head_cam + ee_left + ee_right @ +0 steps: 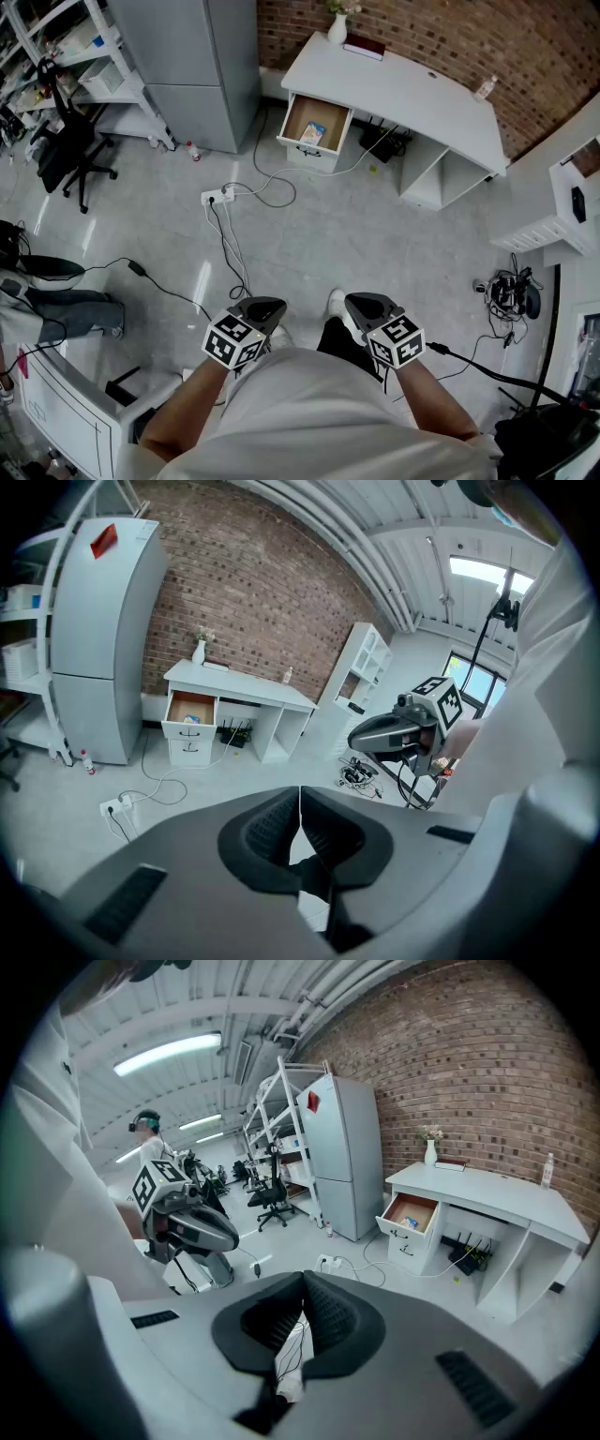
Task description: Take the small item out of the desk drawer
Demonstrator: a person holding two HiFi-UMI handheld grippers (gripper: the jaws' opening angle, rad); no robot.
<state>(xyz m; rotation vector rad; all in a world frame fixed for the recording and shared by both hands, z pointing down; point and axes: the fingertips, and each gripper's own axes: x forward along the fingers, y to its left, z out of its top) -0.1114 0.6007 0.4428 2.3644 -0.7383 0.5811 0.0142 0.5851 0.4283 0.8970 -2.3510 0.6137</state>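
Small item [312, 132] is too small to identify, just a blue-and-light patch. The jaw gap can't be read from the head view, but the gripper views show it. Left gripper [265, 305] and right gripper [361, 302] both have jaws pressed together with nothing between them. The item lies in the open drawer [298, 112] of the white desk [403, 89], well ahead of both grippers, roughly midway between their lines. Grey floor [375, 244] lies between, with a power strip [217, 197] and cable ahead of the left gripper. Brick wall [441, 33] is behind the desk, grey cabinet [187, 66] far ahead-left.
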